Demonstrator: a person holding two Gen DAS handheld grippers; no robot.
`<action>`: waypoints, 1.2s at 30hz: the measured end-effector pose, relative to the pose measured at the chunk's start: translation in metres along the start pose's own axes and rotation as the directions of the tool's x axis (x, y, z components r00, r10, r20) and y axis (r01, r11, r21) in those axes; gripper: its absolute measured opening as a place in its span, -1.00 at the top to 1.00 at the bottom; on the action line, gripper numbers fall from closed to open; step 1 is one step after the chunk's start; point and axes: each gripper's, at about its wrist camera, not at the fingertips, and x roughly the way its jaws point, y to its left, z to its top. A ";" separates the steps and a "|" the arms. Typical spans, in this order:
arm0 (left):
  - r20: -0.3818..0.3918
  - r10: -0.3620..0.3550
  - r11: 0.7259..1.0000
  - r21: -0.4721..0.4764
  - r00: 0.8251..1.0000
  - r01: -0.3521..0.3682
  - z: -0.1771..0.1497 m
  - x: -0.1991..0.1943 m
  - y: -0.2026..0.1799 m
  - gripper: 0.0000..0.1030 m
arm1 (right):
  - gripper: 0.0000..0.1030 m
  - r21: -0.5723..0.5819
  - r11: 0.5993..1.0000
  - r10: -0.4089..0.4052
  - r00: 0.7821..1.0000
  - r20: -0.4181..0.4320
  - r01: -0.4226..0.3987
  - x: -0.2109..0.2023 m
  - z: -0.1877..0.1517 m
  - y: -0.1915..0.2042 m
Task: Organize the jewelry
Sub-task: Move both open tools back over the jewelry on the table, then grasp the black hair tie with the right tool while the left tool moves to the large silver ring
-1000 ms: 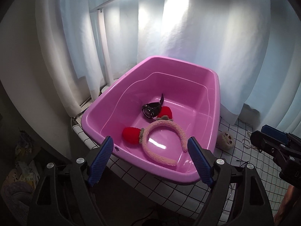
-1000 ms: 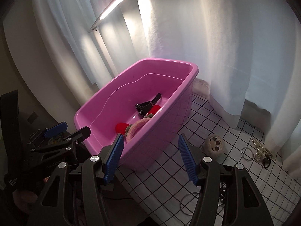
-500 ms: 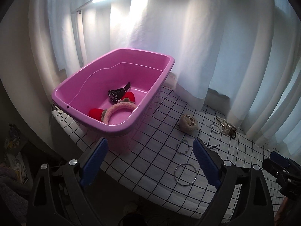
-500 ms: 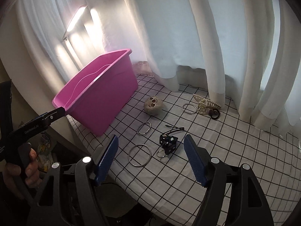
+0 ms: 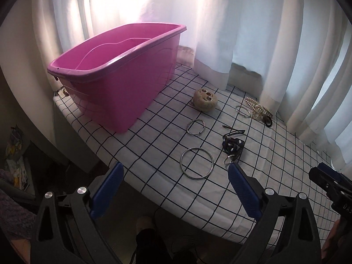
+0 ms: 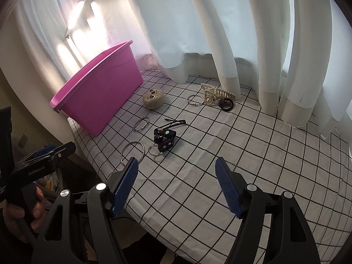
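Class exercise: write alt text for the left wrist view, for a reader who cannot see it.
An open left gripper, its jaws opening with nothing between them, points at a large metal ring on a checked tablecloth. A pink tub stands behind on the left. Smaller rings, a round plush face and a pearl hair claw lie scattered before white curtains.

A: What is covering the desk (image 6: 253, 158)?
B: A white cloth with a black grid (image 5: 154, 136) is lying across it and hanging over the near edge.

A: What is standing behind it?
B: White curtains (image 6: 231, 33) are hanging down to the cloth. A lamp (image 6: 74, 19) is glowing at the upper left, against the curtains.

A: And below the desk edge?
B: Colourful printed packets (image 5: 13, 154) are lying in shadow at the left.
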 end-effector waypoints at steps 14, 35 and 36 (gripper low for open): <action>-0.043 0.003 0.999 -0.033 0.999 -0.004 -0.013 0.066 -0.003 -0.83 | -0.35 0.032 0.997 -0.067 0.998 0.008 0.066 0.049 0.015 -0.021; -0.027 0.040 0.999 0.000 0.999 -0.040 -0.046 0.147 -0.045 -0.84 | -0.35 0.023 0.999 -0.043 0.999 0.033 0.042 0.127 0.021 -0.074; -0.021 0.045 0.999 -0.004 0.999 -0.045 -0.046 0.148 -0.044 -0.85 | -0.35 0.020 0.999 -0.040 0.999 0.034 0.039 0.129 0.021 -0.075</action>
